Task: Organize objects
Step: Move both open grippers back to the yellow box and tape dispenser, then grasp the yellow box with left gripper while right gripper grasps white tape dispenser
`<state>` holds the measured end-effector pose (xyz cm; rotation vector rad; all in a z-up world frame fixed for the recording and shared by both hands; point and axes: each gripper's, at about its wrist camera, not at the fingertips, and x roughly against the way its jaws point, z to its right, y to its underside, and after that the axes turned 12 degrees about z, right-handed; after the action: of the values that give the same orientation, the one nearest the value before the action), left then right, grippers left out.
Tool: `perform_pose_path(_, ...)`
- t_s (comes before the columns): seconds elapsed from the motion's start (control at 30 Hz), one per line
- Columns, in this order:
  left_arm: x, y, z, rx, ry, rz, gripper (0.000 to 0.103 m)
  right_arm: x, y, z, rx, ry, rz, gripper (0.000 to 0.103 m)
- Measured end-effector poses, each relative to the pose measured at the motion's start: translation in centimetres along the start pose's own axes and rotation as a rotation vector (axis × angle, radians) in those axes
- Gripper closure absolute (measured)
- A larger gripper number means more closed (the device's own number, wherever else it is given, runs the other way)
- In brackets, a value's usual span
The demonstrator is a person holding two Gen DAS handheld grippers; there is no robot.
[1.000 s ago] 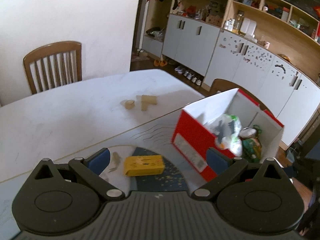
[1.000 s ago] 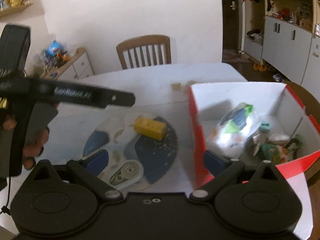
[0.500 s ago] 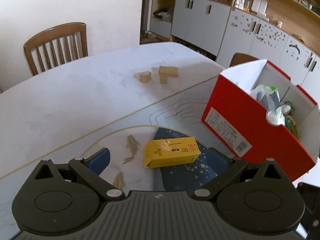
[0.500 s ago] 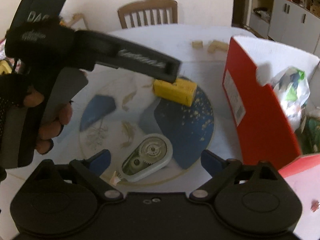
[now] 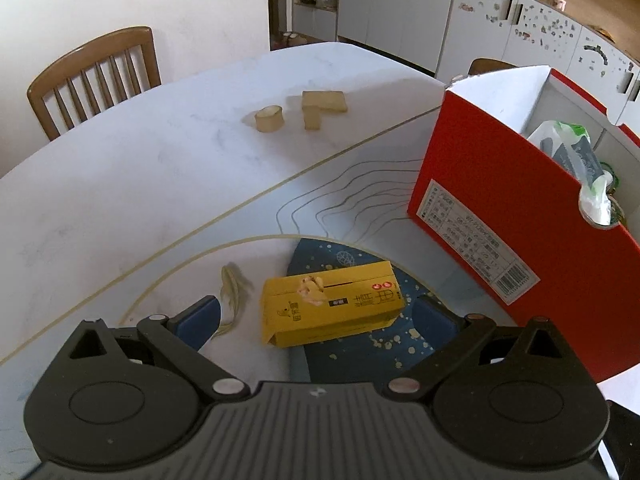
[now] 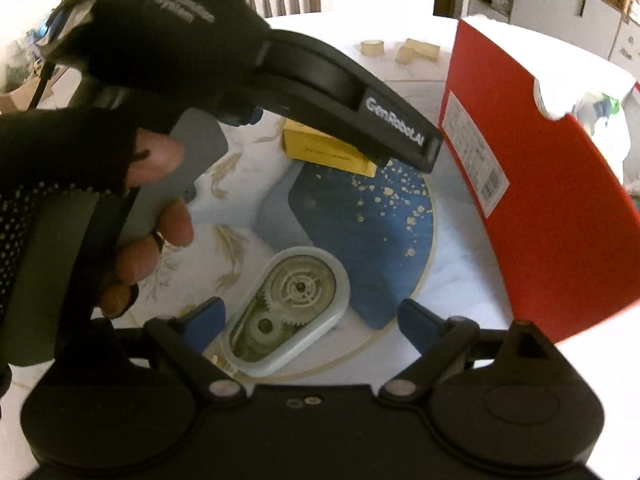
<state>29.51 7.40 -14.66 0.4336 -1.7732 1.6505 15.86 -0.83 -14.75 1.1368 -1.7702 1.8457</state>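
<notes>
Right hand-held gripper [image 6: 308,318] closing, pale translucent correction-tape dispenser [image 6: 288,314] between unpressed pads; left hand-held gripper [image 5: 320,316] spread wide astride small yellow cardboard carton [image 5: 330,308], untouched.

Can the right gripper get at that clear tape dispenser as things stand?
Probably yes: the tape dispenser lies uncovered on the mat between the right gripper's closing jaws, not yet touched, with nothing in between.
</notes>
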Motion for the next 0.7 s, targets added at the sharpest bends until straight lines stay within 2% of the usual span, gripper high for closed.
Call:
perform_pose_path(0.23, -1.2, 0.5, -0.3, 0.036, 0.004, -0.041, 0.001, -0.1, 0.5, -1.0, 0.099, 0.023, 0.012, 0.01)
perform_pose_path(0.33, -1.5, 0.8, -0.5, 0.042, -0.002, -0.036, 0.001, 0.1, 0.7, -0.9, 0.107, 0.021, 0.019, 0.013)
perform_pose_path(0.53, -1.2, 1.1, -0.3, 0.031, -0.003, 0.0, 0.006, 1.0, 1.0, -0.3, 0.104, 0.024, 0.033, 0.023)
perform_pose_path(0.63, -1.0, 1.1, -0.4, 0.038, -0.003, 0.015, 0.015, 1.5, 1.1, -0.1, 0.104, 0.024, 0.038, 0.03)
perform_pose_path(0.7, -0.9, 1.0, -0.4, 0.042, 0.001, 0.026, 0.023, 1.8, 1.2, 0.1, 0.104, 0.025, 0.042, 0.039)
